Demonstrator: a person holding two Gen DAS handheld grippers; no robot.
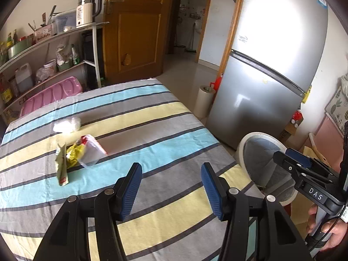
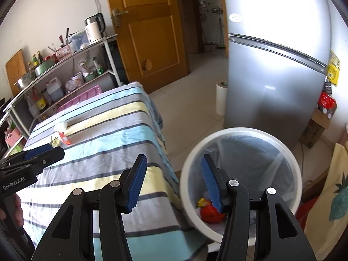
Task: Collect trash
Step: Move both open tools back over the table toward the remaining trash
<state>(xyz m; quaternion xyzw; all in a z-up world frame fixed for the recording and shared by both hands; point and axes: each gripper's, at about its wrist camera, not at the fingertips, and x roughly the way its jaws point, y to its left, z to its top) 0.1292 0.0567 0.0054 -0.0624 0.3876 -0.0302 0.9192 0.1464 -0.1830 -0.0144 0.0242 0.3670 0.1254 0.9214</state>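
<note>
Trash lies on the striped tablecloth [image 1: 152,130]: a green snack packet [image 1: 62,167], a crumpled yellow wrapper [image 1: 75,153], a clear bag with red trim [image 1: 92,150] and a white crumpled wad [image 1: 67,125]. My left gripper [image 1: 171,171] is open and empty above the cloth, to the right of the pile. My right gripper [image 2: 173,167] is open and empty at the table's right edge, beside the white trash bin [image 2: 239,132]. The bin holds red and yellow wrappers [image 2: 209,212]. In the right wrist view the trash pile [image 2: 59,138] lies far left.
A silver fridge [image 1: 271,76] stands behind the bin. A shelf rack [image 1: 43,54] with a kettle, bottles and a pink tray runs along the table's far side. A white roll [image 1: 203,102] stands on the floor by a brown door [image 1: 134,28].
</note>
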